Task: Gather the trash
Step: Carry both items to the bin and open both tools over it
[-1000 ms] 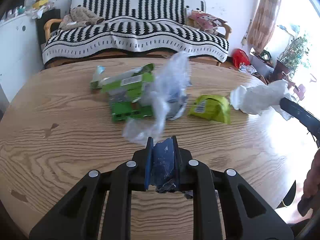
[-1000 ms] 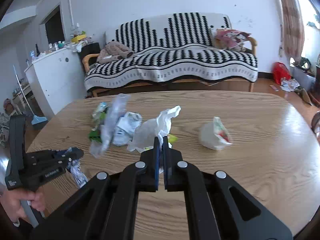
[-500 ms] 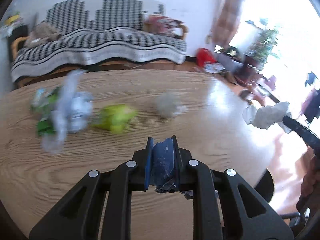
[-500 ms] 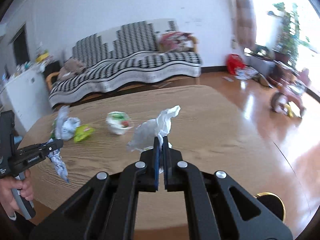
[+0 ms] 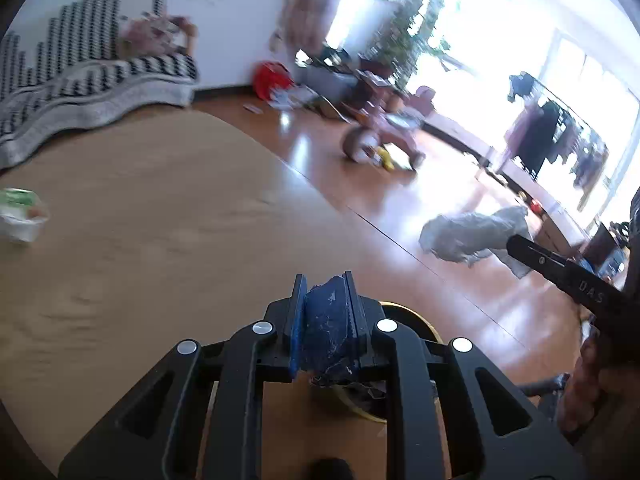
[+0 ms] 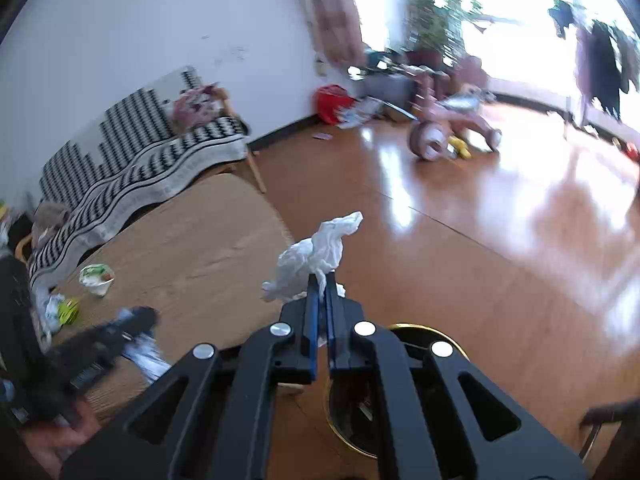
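Observation:
My left gripper [image 5: 325, 280] is shut on a crumpled blue wrapper [image 5: 328, 320] at the wooden table's [image 5: 140, 220] right end. Just below and behind its fingers shows a dark bin with a gold rim [image 5: 416, 320] on the floor. My right gripper [image 6: 320, 280] is shut on a white crumpled tissue [image 6: 316, 256], held over the floor above the same bin's gold rim [image 6: 434, 334]. In the left wrist view the right gripper [image 5: 516, 244] carries the tissue [image 5: 476, 236] at the right. The blurred left gripper [image 6: 132, 320] appears at the left of the right wrist view.
A white cup with a green lid [image 5: 20, 216] [image 6: 96, 278] and a green wrapper [image 6: 68, 308] lie on the table. A striped sofa [image 6: 140, 160] stands behind it. A pink tricycle [image 6: 440, 132] and scattered things sit on the glossy wooden floor [image 6: 500, 240].
Both grippers have swung right, away from the trash pile on the table, to the table's end above the gold-rimmed bin. Each still holds its piece of trash.

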{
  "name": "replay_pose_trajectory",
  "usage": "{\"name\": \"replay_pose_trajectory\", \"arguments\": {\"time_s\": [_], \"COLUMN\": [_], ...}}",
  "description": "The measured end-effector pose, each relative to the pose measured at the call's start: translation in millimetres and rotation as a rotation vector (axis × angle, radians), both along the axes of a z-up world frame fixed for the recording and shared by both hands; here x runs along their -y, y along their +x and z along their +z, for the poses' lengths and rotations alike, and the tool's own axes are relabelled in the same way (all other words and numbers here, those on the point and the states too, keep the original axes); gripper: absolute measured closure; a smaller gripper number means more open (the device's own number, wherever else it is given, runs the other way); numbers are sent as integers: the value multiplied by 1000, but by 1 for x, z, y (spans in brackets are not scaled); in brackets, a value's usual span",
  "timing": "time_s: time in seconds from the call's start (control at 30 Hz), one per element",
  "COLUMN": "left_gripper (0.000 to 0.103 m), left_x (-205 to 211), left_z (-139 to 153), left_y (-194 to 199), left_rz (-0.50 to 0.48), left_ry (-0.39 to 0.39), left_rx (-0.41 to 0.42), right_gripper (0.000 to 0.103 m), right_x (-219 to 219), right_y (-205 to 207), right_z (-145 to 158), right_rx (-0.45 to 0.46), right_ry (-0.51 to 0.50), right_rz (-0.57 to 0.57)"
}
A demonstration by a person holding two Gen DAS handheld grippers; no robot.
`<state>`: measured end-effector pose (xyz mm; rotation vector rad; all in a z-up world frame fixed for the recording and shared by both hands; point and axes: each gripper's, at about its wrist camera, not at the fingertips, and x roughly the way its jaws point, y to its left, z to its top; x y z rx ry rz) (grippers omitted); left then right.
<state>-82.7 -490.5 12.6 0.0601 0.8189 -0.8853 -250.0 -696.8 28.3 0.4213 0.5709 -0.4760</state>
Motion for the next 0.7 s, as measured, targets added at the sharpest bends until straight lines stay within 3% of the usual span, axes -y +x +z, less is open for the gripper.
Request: {"name": "replay_pose_trajectory", "arguments": {"time_s": [0.17, 0.3, 0.4, 0.7], "left_gripper": [86, 86, 86, 85], "left_x": [57, 85, 97, 112], "left_z": [-35, -58, -72, -86], "left_y": [-23, -30, -32, -29], "left_rz": [-53, -81, -97, -117], "left_ry": [37, 79, 105, 121], "left_rx": [-48, -79, -89, -108], "right_gripper": [99, 99, 99, 99], "right_x": [38, 55, 60, 58], "right_y": [-16, -12, -7, 0], "right_z": [-29, -58, -73, -76], "right_rx": [-93, -226, -278, -284], "right_ry": [62, 116, 148, 161], "right_rz": [-68, -84, -77, -64]}}
